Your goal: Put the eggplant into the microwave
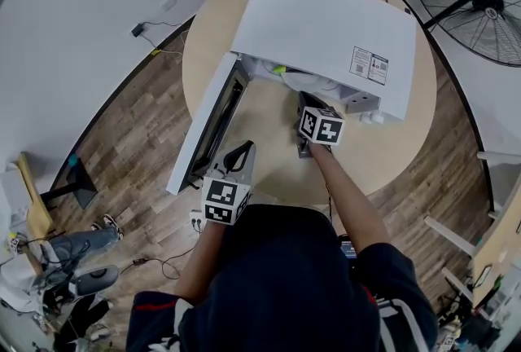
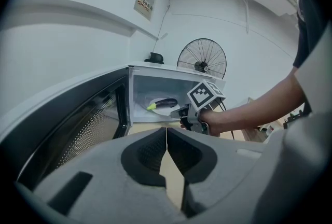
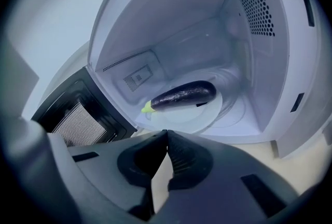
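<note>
The eggplant [image 3: 182, 95] lies on the white plate [image 3: 199, 117] inside the microwave [image 1: 326, 33]. In the right gripper view its green stem end points toward 8 o'clock, and there is open cavity room above and beside it. In the head view the door [image 1: 207, 126] stands swung wide toward 7 o'clock, so the mouth is unobstructed. The right tool [image 3: 166, 136], jaws pressed together on nothing, sits just outside the cavity's front edge. The left tool [image 2: 166, 132], likewise pressed together and empty, hangs near the door's free edge at the table [image 1: 391, 155] rim.
</note>
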